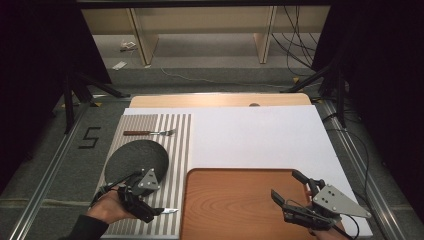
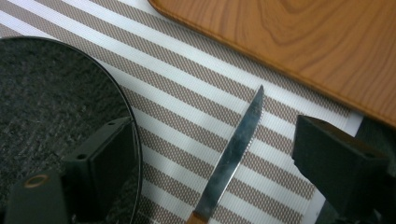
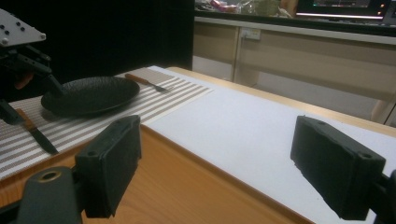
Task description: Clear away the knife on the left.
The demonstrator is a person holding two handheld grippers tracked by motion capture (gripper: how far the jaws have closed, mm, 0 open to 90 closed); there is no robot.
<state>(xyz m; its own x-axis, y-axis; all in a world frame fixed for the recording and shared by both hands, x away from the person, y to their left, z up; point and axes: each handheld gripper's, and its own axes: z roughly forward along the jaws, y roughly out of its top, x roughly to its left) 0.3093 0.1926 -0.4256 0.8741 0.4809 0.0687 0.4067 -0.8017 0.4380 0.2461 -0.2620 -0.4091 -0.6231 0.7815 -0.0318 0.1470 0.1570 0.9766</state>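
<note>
Bench (image 1: pixel 260 135): flat white matte top, wooden edge showing at the far side; far right half is bare, lots of free room there. Wooden tray (image 1: pixel 240 205): reddish wood-grain, rounded corners, low raised rim, sits at the near edge right of centre, nothing on it. Striped placemat (image 1: pixel 177 150): woven beige-and-white bands, rectangular, left of the tray, its right edge just beside the tray's left rim. Round black plate (image 1: pixel 136 157): rough matte surface, thin raised rim, lies mid-placemat.

Left gripper (image 1: pixel 150 197): over the near end of the placemat, jaws released and wide, one jaw over the plate's rim, the other near the tray corner. Table knife (image 2: pixel 232 156) lies flat on the stripes between the jaws, not pressed by either; dull steel blade, serrated edge, wooden handle toward the gripper, tip pointing at the tray. Narrow strip of mat between plate rim and tray edge, tight.

Right gripper (image 1: pixel 289 192): over the tray's right side, jaws released, nothing between them.

Fork (image 1: pixel 150 132): metal tines, brown handle, far end of the placemat, well apart from the plate.
</note>
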